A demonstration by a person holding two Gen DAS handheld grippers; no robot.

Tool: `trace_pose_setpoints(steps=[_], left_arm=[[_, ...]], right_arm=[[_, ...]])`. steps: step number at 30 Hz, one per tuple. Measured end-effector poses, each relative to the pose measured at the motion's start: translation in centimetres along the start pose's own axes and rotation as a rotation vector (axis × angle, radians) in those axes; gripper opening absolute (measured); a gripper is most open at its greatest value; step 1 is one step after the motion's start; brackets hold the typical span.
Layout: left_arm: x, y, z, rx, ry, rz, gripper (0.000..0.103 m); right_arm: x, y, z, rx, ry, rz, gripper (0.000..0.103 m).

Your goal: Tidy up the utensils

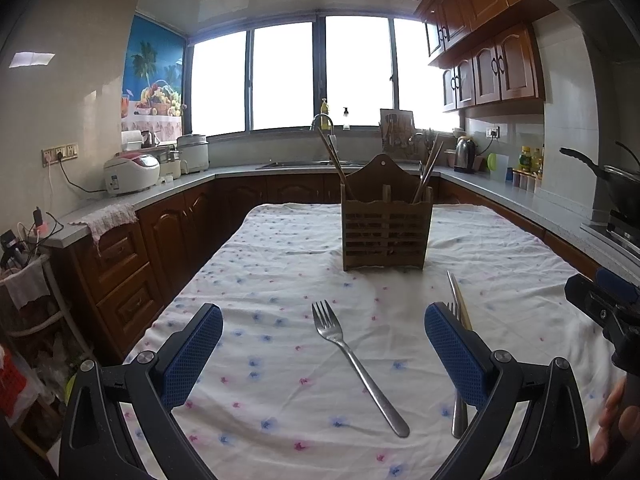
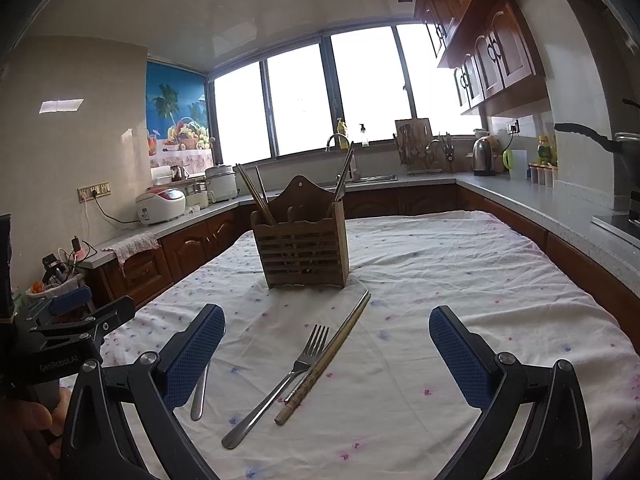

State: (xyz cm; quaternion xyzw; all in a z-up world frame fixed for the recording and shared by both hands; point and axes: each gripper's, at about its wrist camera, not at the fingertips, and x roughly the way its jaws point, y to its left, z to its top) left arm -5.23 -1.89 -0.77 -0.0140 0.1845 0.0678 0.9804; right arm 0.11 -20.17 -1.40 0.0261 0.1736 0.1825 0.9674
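A wooden slatted utensil holder (image 1: 386, 232) (image 2: 303, 253) stands on the cloth-covered table, with chopsticks sticking out at both ends. A steel fork (image 1: 356, 364) lies between the fingers of my open left gripper (image 1: 323, 344). A second fork (image 2: 276, 386) and a pair of chopsticks (image 2: 326, 358) lie side by side between the fingers of my open right gripper (image 2: 327, 346). In the left wrist view they are partly hidden behind the right finger (image 1: 454, 352). The first fork's handle (image 2: 200, 394) shows beside the left finger in the right wrist view. Both grippers are empty.
The white flowered tablecloth (image 1: 280, 272) covers the table. Kitchen counters run along the left, far and right sides with rice cookers (image 1: 132, 172), a sink (image 1: 312, 164), a kettle (image 1: 465, 155) and a wok (image 1: 616, 184). The other gripper shows at each view's edge (image 1: 604, 304) (image 2: 76, 332).
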Motion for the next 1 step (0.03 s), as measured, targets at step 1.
trace_pose_setpoints(steps=[1], left_arm=[[0.09,-0.05,0.10,0.000,0.001,0.000,0.102]], right_arm=[[0.08,-0.21,0.06,0.001,0.002,0.000,0.103]])
